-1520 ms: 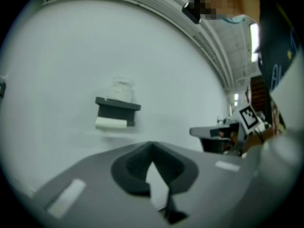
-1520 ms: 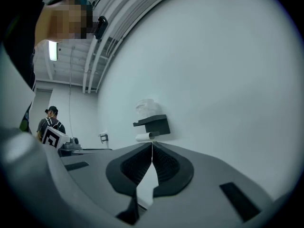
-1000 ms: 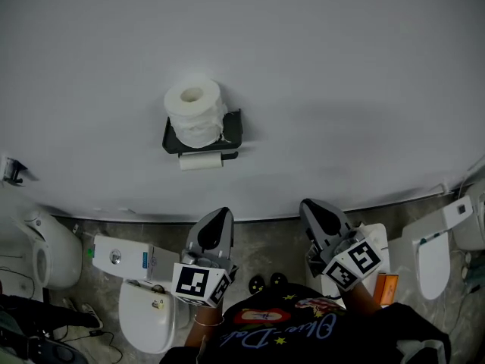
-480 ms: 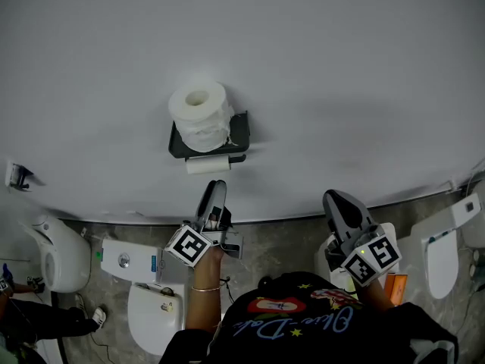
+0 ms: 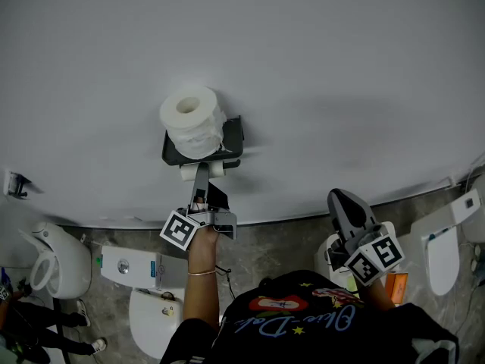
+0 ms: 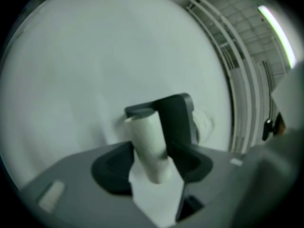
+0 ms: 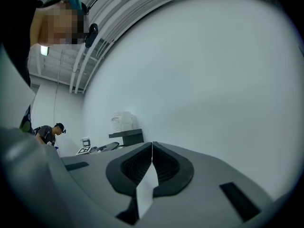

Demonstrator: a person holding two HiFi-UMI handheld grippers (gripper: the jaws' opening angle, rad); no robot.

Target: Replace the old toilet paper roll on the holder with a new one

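Presently the old toilet paper roll (image 5: 215, 170), worn down to little more than its tube, sits on the spindle of the black wall holder (image 5: 233, 139). It lies just below the holder's top shelf, where the new roll (image 5: 193, 121) stands on end. Judgement: the full roll is parked there to be within reach once the spindle is cleared.

The left claw (image 5: 200, 179) is raised to the spindle with its jaws opening. The tube stands between them, and neither pad appears to press on it. Judgement: this is the approach to grasp the spent roll.

The right claw (image 5: 341, 202) is closed on nothing and held well off to the right, clear of the holder.
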